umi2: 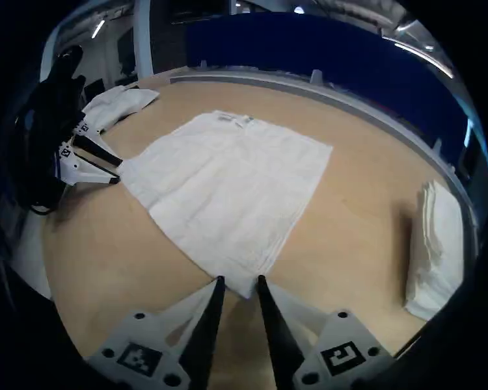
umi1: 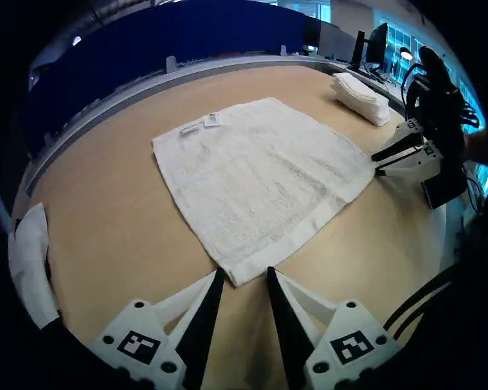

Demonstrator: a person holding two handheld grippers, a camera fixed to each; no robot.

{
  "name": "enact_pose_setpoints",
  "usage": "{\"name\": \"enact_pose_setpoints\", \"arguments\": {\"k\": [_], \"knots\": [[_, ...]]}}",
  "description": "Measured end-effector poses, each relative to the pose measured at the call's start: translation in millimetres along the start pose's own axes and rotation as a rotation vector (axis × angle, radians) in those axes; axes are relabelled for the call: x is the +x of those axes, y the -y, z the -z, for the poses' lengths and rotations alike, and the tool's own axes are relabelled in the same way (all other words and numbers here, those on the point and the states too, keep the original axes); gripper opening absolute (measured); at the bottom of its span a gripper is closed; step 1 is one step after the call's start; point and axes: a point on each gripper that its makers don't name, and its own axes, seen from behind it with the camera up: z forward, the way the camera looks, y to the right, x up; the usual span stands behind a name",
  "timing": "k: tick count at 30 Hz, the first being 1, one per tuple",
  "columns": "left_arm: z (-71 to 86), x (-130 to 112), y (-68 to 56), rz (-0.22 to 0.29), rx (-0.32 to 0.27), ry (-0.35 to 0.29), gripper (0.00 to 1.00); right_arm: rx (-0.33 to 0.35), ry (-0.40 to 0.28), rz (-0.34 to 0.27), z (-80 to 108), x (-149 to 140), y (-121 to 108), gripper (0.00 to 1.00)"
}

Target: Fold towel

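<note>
A white towel (umi1: 257, 175) (umi2: 231, 188) lies spread flat on the wooden table (umi1: 114, 214) (umi2: 348, 214), with a small label at its far edge. My left gripper (umi1: 244, 276) stands open at the near corner, and the corner's tip lies between its fingertips. My right gripper (umi2: 239, 283) is also open, with another corner of the towel between its tips. In the left gripper view the right gripper (umi1: 375, 166) sits at the towel's right corner. In the right gripper view the left gripper (umi2: 120, 171) sits at the towel's left corner.
A stack of folded white towels (umi1: 361, 97) (umi2: 439, 240) rests near one table edge. A loose white cloth (umi1: 32, 260) (umi2: 117, 104) lies near the opposite side. A blue partition (umi1: 146, 45) (umi2: 322, 52) runs behind the table. A monitor (umi1: 377, 42) stands at the back.
</note>
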Motion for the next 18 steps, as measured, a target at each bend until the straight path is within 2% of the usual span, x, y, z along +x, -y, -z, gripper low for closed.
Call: {"name": "enact_pose_setpoints", "arguments": {"k": [3,8,12,18], "knots": [[-1.0,-0.5,0.5,0.004,0.001,0.003,0.42,-0.001,-0.001,-0.001,0.0,0.7,-1.1,0.24],[-2.6,-0.4,2.9,0.008,0.009,0.007,0.3,0.001,0.001,0.006,-0.5,1.3,0.3,0.2],[-1.5,0.0,5.5,0.018,0.019,0.008,0.09,0.003,0.002,0.0,-0.9,1.0,-0.1,0.19],[-1.2,1.8,2.2,0.031,0.016,0.01,0.07,0.003,0.0,-0.014,-1.0,2.0,-1.3,0.16]]}}
